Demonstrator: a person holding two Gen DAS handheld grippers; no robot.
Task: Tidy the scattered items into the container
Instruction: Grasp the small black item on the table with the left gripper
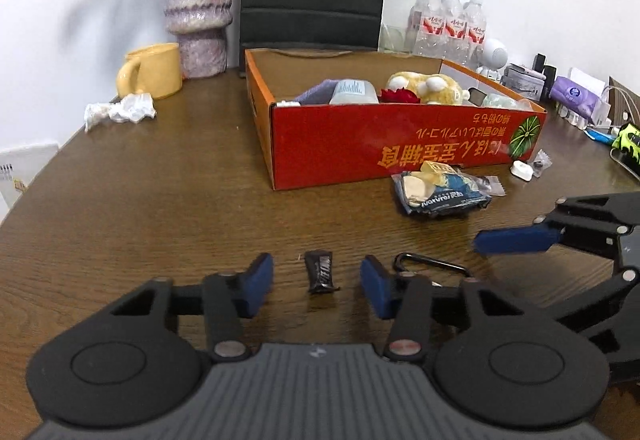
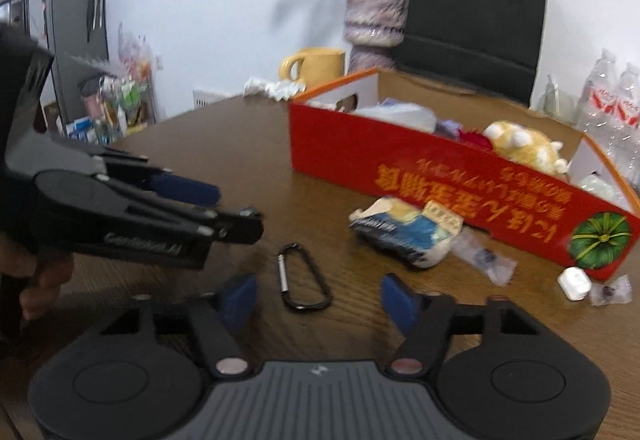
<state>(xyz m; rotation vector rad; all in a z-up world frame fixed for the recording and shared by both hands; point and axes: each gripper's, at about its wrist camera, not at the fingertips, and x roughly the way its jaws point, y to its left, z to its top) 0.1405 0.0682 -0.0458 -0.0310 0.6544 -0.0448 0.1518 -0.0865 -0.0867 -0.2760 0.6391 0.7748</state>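
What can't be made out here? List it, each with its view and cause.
- Left wrist view: the carabiner is partly hidden behind the left claw.
- Left wrist view: the box hides the lower parts of its contents, such as the plush toy.
- Right wrist view: motion blur makes the snack packet print unreadable.
- Right wrist view: the small dark wrapper is not visible; the left claw may hide it.

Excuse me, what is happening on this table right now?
A person is tidying loose items into the red box. The open left gripper is lined up on a small dark packet; the open right gripper frames a black carabiner. Neither is gripped yet. A snack bag lies outside the box.
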